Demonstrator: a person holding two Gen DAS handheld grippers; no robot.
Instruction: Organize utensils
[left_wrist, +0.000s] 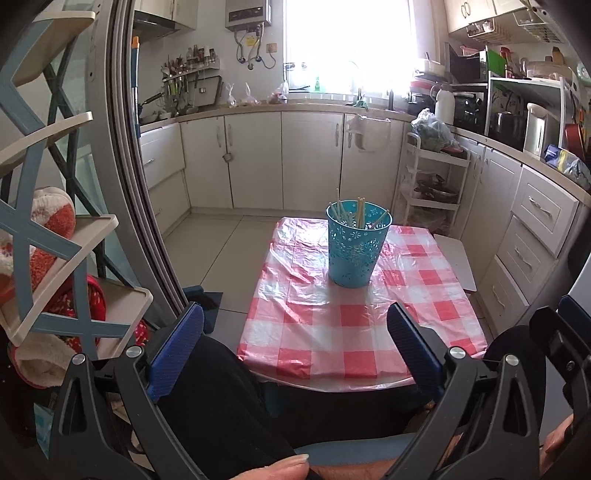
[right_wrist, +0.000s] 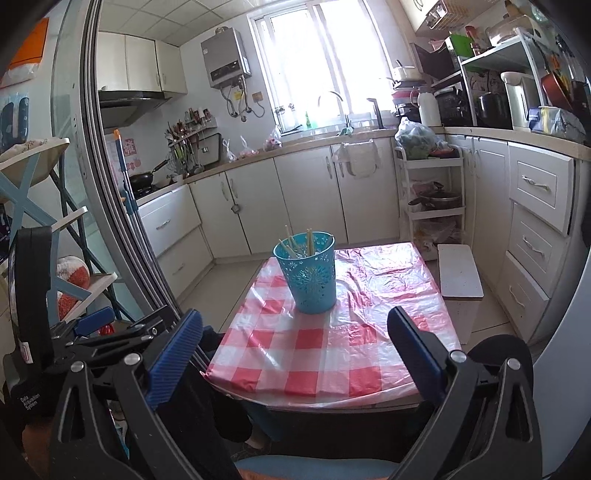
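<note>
A teal perforated cup stands upright on a small table covered with a red-and-white checked plastic cloth. Several pale chopsticks stand inside it. The cup also shows in the right wrist view, with the chopsticks and the cloth. My left gripper is open and empty, held back from the table's near edge. My right gripper is open and empty, also short of the near edge. The left gripper's body appears at the left of the right wrist view.
A shelf rack with towels stands at the left beside a sliding door frame. White kitchen cabinets run along the back and right. A white trolley and a white stool stand right of the table.
</note>
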